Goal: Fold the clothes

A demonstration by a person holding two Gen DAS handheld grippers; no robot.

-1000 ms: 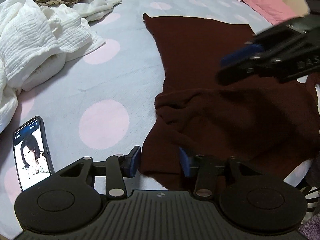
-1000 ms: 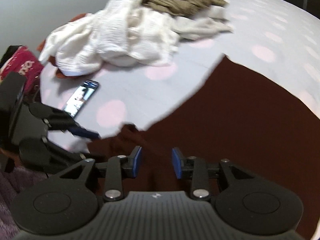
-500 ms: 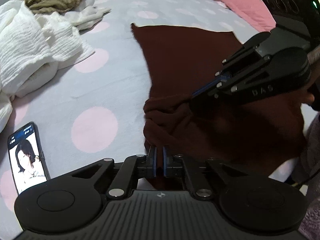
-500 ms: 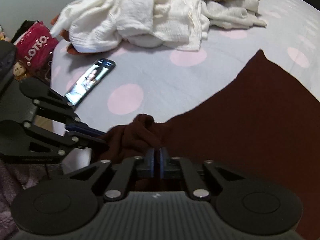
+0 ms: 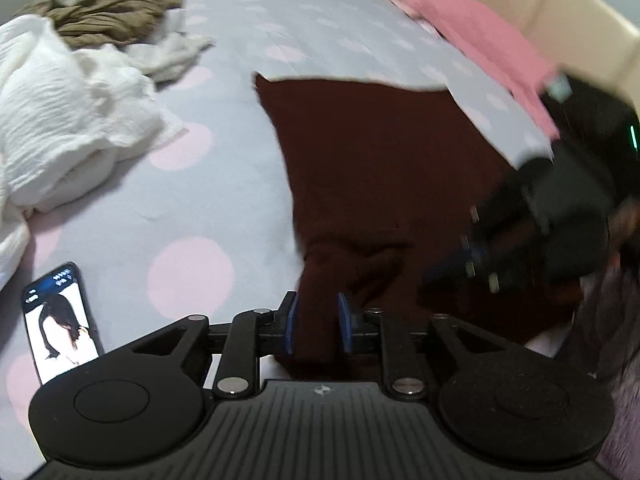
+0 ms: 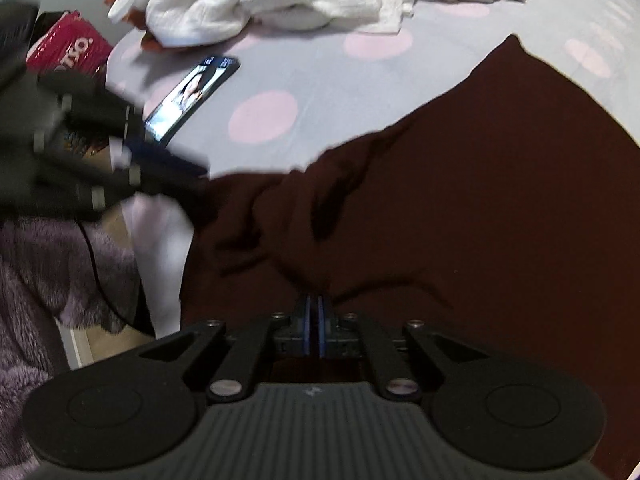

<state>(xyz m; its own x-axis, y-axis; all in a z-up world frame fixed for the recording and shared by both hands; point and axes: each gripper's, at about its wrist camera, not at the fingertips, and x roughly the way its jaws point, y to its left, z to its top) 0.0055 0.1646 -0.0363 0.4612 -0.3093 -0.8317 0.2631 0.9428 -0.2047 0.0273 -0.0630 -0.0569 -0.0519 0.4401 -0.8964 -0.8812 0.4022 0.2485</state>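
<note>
A dark maroon garment [image 5: 380,168] lies spread on the grey bedsheet with pink dots [image 5: 224,200]. My left gripper [image 5: 316,328] has a raised fold of its near edge filling the gap between the blue pads; its jaws are opening while the cloth still tents up to them. In the right wrist view the maroon garment [image 6: 480,200] wrinkles toward my right gripper [image 6: 314,328], whose pads are shut on a pinch of it. Each gripper shows blurred in the other's view: the right gripper [image 5: 452,264] at right, the left gripper [image 6: 180,172] at left.
A phone [image 5: 62,320] with a lit screen lies on the sheet at near left. A white crumpled pile [image 5: 60,112] and a brown striped garment [image 5: 112,8] lie at far left. Pink bedding [image 5: 480,32] sits far right. A red packet [image 6: 68,48] and purple fleece [image 6: 48,260] lie beyond the bed's edge.
Both grippers closed on the garment's near edge. The left has since risen with its jaws parted around a thicker fold; the right has shifted away along the edge, staying shut.
</note>
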